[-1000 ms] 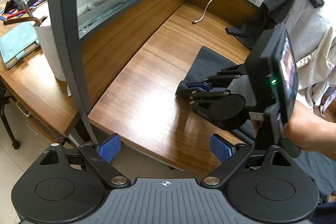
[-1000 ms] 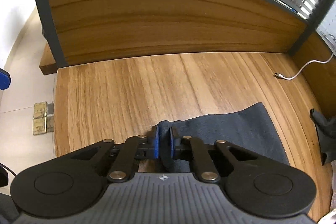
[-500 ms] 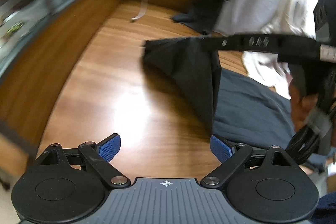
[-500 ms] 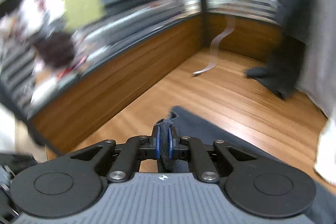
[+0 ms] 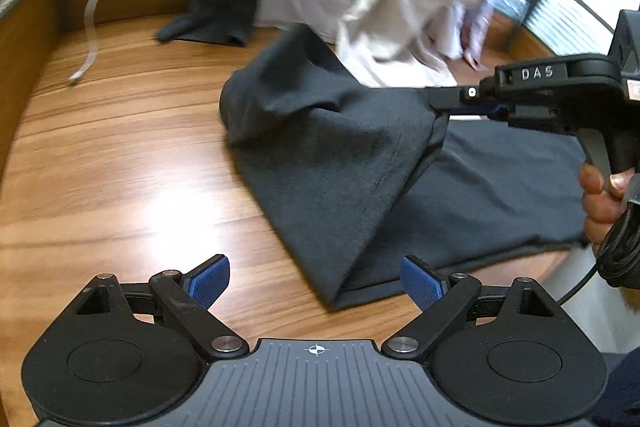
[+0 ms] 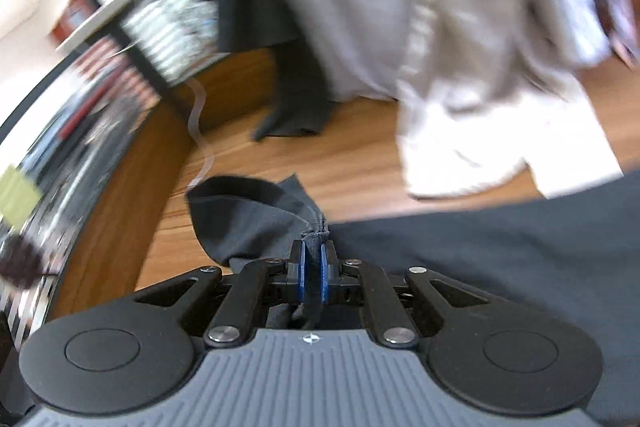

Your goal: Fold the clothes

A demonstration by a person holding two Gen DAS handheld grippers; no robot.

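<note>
Motion blur smears the pale garments and the shelving in the right wrist view beyond identification, the dark cloth runs out of frame at the right, and the hand on the right gripper is cut off there.

object: dark grey garment | material: soft knit, hemmed edges | state: partly folded, one corner lifted and drawn over the flat lower layer | pose: raised flap slopes leftward, the rest lying flat | place: centre to right of left-wrist frame, on wooden tabletop
</note>
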